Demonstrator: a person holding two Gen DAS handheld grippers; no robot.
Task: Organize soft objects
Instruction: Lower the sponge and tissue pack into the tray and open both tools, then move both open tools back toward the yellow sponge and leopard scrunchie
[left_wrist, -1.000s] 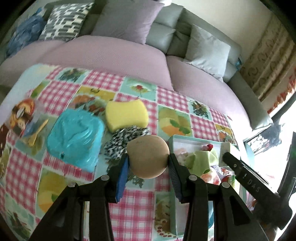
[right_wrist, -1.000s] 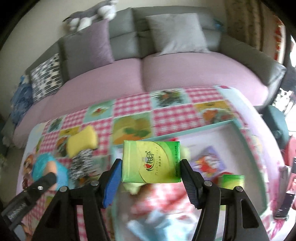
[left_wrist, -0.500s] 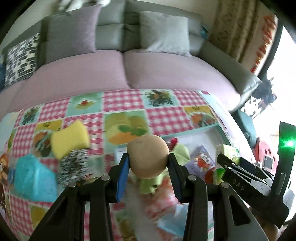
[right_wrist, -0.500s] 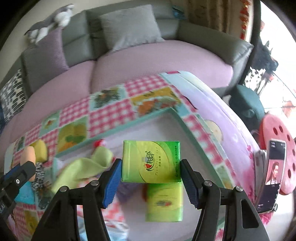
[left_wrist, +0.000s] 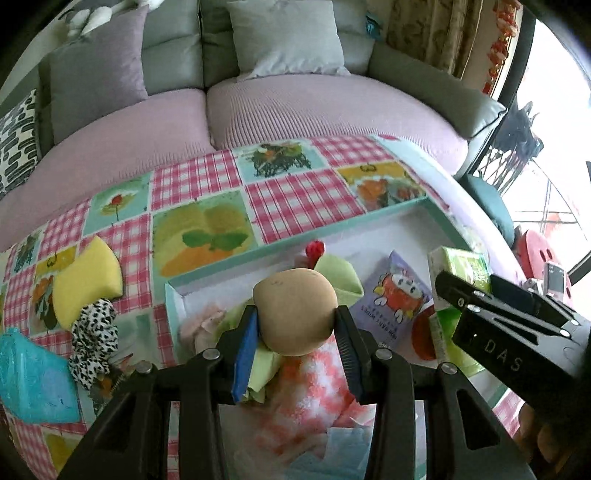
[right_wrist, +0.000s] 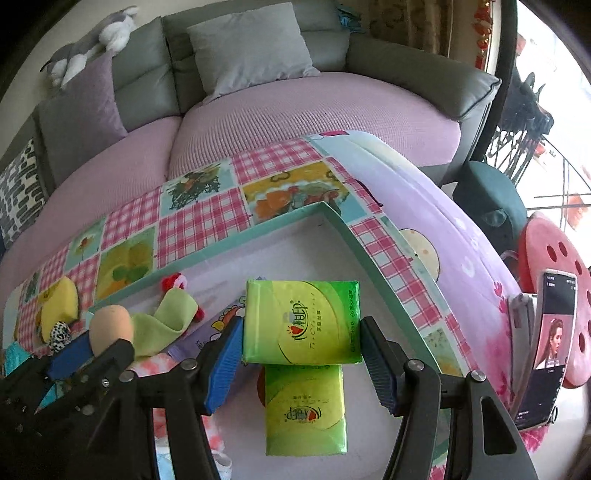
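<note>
though hidden leftward, phone (right_wrist: 552, 345) rightward

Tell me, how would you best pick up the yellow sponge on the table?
Probably across the yellow sponge at its narrow waist, coming from above. It lies flat on the tablecloth and pinches in midway. The spotted cloth crowds its near end.

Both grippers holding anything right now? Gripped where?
Left gripper: tan ball, pinched at its two opposite sides. Right gripper: green tissue pack, fingers on its two short side edges, above the box.
</note>
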